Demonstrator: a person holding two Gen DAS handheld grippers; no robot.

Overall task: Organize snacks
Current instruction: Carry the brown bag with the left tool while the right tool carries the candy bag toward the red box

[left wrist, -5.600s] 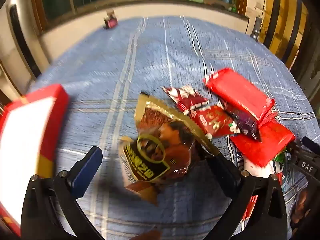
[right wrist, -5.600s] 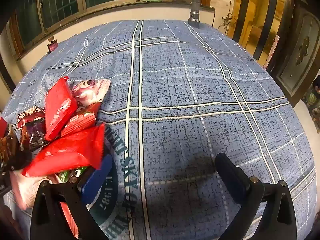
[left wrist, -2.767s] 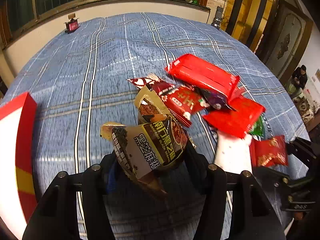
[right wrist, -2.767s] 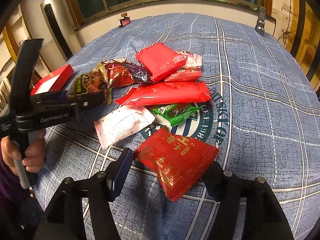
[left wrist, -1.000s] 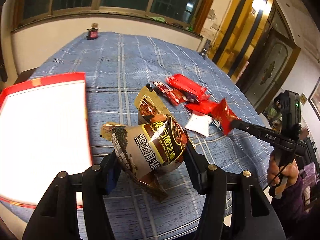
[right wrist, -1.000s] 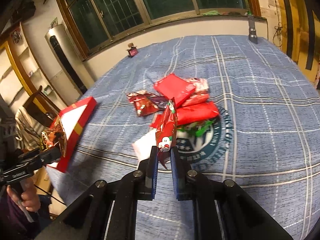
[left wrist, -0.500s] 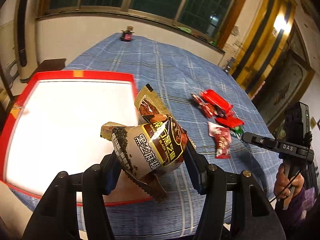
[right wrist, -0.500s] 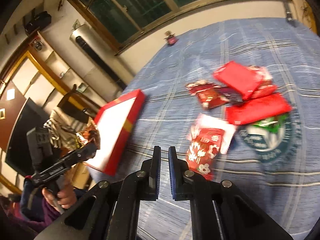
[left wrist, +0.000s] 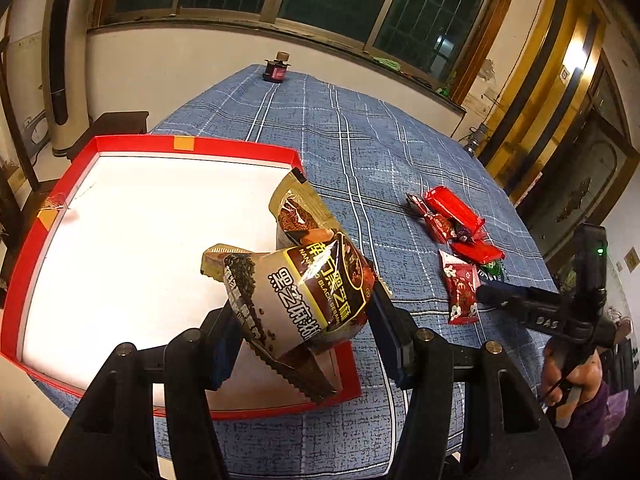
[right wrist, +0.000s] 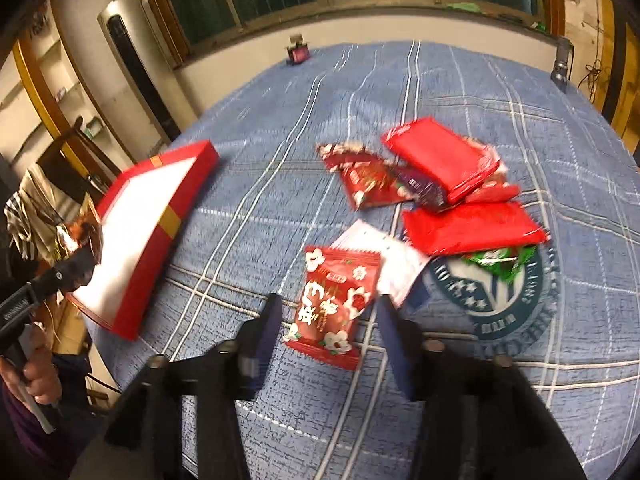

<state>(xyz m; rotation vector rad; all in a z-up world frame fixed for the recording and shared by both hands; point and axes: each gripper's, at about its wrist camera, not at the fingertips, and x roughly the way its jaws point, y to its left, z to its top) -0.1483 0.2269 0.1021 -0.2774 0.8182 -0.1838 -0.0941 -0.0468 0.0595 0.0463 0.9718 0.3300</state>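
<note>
Left gripper (left wrist: pixel 304 332) has a brown-and-gold black sesame snack bag (left wrist: pixel 308 288) pinched between its fingers (left wrist: pixel 386 334), the pads pressing the bag's sides so it crumples, and it hangs over the near right corner of the red gift-box tray (left wrist: pixel 36 236), whose white floor spreads out ahead and to the left of those fingers. A second gold pouch (left wrist: pixel 298 212) stands up just behind the bag, in the same grip as far as can be seen.

Over to the right gripper (right wrist: pixel 326 320): its fingers (right wrist: pixel 266 322) have just sprung apart and stand spread, pressing on nothing. Between them, on the blue plaid cloth of the table (right wrist: pixel 280 184), lies a red flower-print snack packet (right wrist: pixel 334 304), flat and clear of both pads. Just beyond the right finger, a white wrapper (right wrist: pixel 384 256) is tucked partly under that packet. Further ahead and to the right sits the pile of red snack packs (right wrist: pixel 460 192), with a green wrapper (right wrist: pixel 500 262) poking out at its near edge. The tray is well off to the left of these fingers, at the table's edge
</note>
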